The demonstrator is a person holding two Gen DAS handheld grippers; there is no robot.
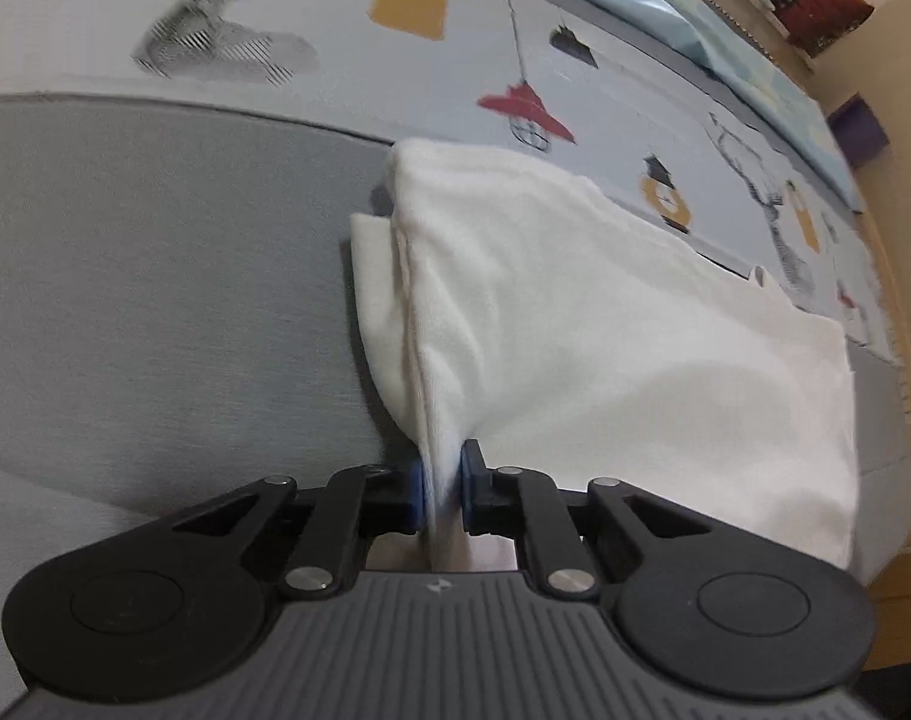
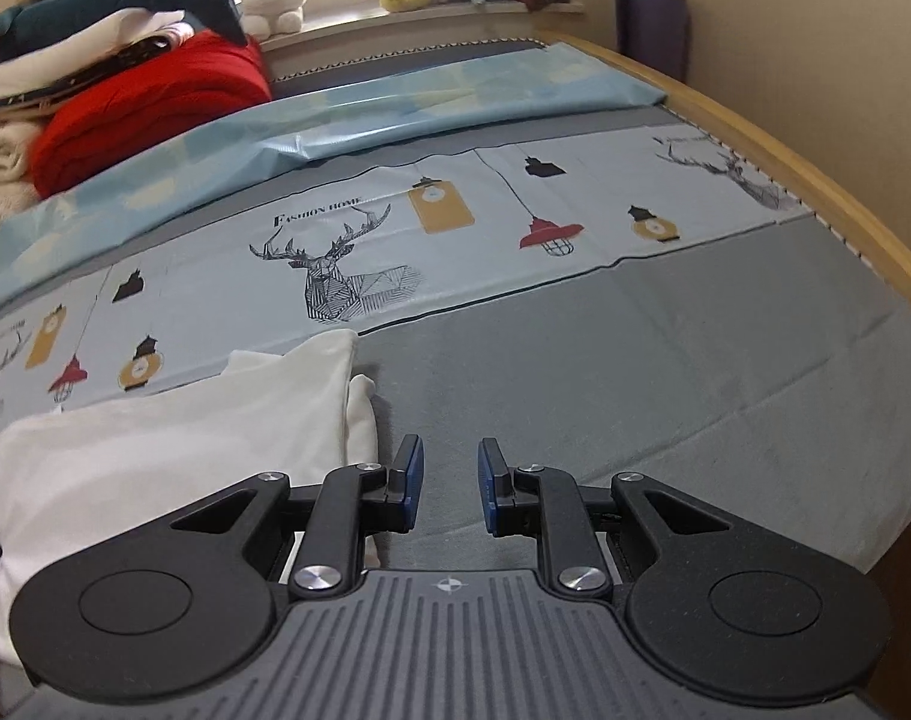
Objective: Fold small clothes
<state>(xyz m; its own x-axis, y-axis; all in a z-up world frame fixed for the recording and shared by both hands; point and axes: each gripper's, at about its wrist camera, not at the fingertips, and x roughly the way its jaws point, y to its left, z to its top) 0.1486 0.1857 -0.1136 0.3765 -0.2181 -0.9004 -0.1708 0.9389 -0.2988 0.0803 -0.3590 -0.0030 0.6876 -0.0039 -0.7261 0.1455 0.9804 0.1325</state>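
On the bed [image 2: 665, 360] lies your white garment [image 1: 605, 330], partly folded. Your left gripper [image 1: 442, 495] has its jaws pinched on the near edge; keep that hold firm and carry it across evenly. Your right gripper [image 2: 450, 483] hangs beside it, jaws apart and empty.

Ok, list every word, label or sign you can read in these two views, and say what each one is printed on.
"FASHION HOME": printed above the deer drawing on the pale blue printed sheet, right wrist view.
Left wrist view: the same sheet's print is blurred; no words readable.
White garment: no lettering visible.
Grippers: a small round emblem only, no text.
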